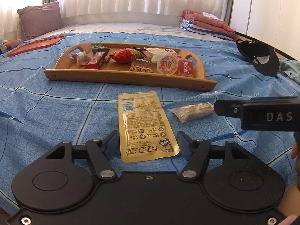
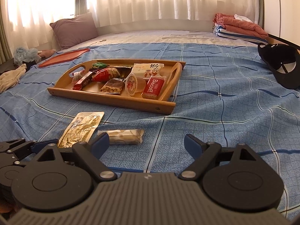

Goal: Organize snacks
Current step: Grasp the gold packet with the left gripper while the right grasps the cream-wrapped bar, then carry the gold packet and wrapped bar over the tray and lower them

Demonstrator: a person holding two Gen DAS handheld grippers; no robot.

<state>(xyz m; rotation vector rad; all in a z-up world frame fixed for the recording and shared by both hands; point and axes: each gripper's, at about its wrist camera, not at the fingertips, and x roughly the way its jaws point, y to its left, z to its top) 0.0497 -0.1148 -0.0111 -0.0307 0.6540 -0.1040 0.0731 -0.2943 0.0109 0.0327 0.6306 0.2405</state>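
A wooden tray (image 1: 120, 75) (image 2: 116, 99) on the blue bedspread holds several wrapped snacks, among them a red Biscoff pack (image 1: 185, 67) (image 2: 152, 87) and a jelly cup (image 1: 166, 64) (image 2: 132, 84). A gold snack pouch (image 1: 144, 125) (image 2: 82, 129) lies flat in front of the tray. My left gripper (image 1: 148, 143) is open, its fingers on either side of the pouch's near end. A small clear cracker pack (image 1: 193, 111) (image 2: 124, 136) lies to the pouch's right. My right gripper (image 2: 146, 142) is open, its left finger next to the cracker pack.
A red tray lid (image 1: 35, 45) (image 2: 63, 57) lies at the far left. A black cap (image 1: 259, 56) (image 2: 281, 69) sits at the right. Folded towels (image 1: 204, 23) (image 2: 240, 27) and a purple pillow (image 1: 40, 19) (image 2: 75, 29) are at the back. Clothes (image 2: 11, 76) lie at the left.
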